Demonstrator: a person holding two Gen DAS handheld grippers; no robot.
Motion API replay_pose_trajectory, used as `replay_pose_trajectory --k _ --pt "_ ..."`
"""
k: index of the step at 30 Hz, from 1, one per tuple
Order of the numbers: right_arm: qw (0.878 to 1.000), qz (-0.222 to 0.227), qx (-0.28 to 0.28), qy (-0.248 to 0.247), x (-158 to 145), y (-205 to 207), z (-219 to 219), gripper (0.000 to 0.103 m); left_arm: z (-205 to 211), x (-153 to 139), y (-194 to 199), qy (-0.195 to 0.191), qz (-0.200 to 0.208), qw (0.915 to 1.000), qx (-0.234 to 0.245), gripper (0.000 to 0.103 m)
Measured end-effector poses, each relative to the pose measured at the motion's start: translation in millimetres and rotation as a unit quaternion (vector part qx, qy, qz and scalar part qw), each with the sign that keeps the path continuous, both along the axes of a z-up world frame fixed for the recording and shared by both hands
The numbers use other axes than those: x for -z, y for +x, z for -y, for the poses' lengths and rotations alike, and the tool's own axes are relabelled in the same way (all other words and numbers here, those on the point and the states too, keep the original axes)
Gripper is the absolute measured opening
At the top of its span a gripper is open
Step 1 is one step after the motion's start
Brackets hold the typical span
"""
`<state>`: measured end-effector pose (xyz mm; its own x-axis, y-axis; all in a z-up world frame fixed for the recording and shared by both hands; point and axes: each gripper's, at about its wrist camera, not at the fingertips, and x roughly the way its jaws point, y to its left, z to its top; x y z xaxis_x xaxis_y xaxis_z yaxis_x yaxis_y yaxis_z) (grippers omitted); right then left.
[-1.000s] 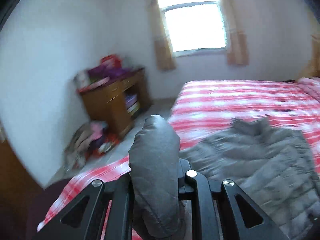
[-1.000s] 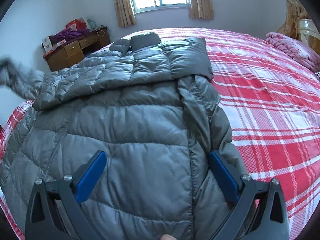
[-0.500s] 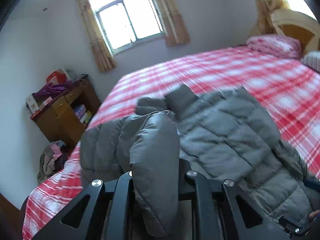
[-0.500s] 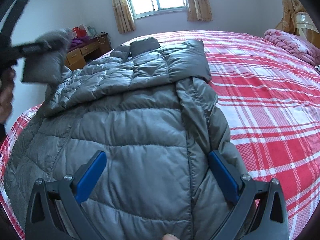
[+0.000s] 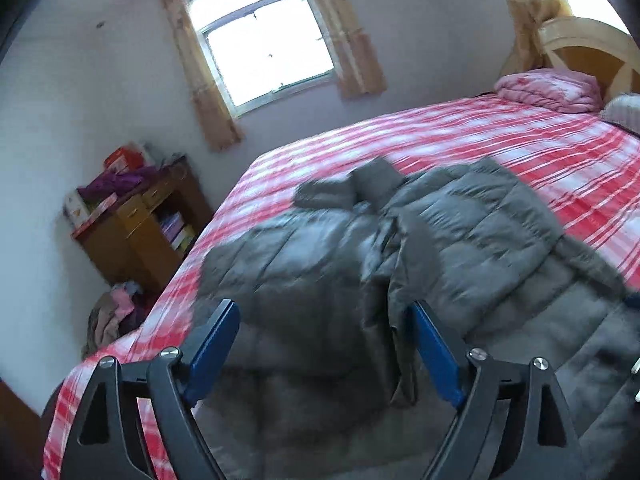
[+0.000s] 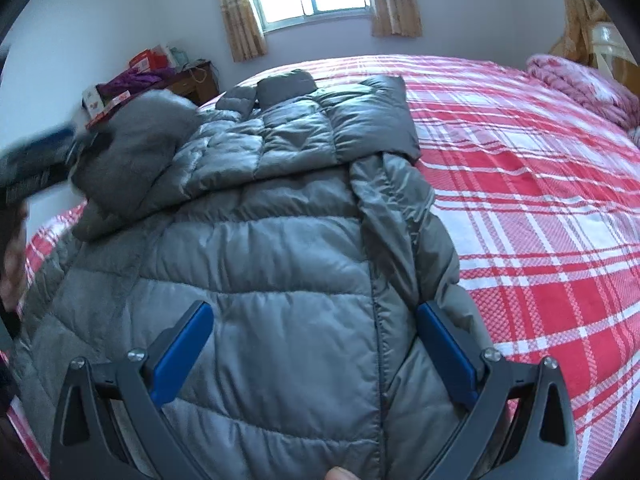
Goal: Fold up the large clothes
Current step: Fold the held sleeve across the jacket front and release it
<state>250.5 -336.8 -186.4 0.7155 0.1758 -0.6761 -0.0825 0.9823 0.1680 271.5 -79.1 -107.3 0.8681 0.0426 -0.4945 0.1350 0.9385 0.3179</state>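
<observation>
A grey quilted puffer jacket (image 6: 280, 280) is spread over a red-and-white checked bedspread (image 6: 520, 200). Its hood is laid flat at the far end, and one padded sleeve (image 6: 132, 152) is folded across the upper body at the left.

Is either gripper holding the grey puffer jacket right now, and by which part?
Nothing is held. The left gripper is opening, the jacket's sleeve no longer pinched. The right gripper is open over the jacket's body.

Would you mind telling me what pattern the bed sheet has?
The bed sheet is a red, pink and white plaid, clearest in the right wrist view.
</observation>
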Motion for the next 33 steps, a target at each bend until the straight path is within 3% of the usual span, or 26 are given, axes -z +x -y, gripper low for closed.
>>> replay_pose_trajectory --k 3,7,13,16,27,28,33 --pt "1.000 0.004 0.024 0.006 -17.2 0.0 -1.1 0.103 -34.5 18.4 5.0 -0.007 -0.021 0.9993 -0.031 0.087" --pt "1.000 -0.002 0.016 0.021 -45.5 13.2 -21.2 0.103 -58.9 33.6 11.9 -0.022 -0.048 0.9965 -0.065 0.087" --pt "0.999 0.027 0.011 -0.015 -81.9 38.0 -60.9 0.103 -51.8 18.5 1.3 -0.030 -0.021 0.9986 -0.037 0.088" --pt "0.999 0.024 0.021 -0.017 -82.7 48.6 -66.0 0.103 -57.4 21.1 7.0 -0.023 -0.018 0.9985 -0.047 0.088" --pt "1.000 -0.012 0.006 -0.024 -54.6 90.8 -96.5 0.103 -99.7 57.7 32.7 -0.037 -0.065 0.9912 -0.110 0.088" --pt "1.000 -0.020 0.007 -0.022 -49.9 95.5 -97.6 0.102 -101.1 61.4 33.9 -0.038 -0.069 0.9905 -0.113 0.088" --pt "0.999 -0.041 -0.001 -0.009 -30.6 106.6 -101.2 0.074 -109.8 76.0 41.2 -0.050 -0.093 0.9864 -0.126 0.088"
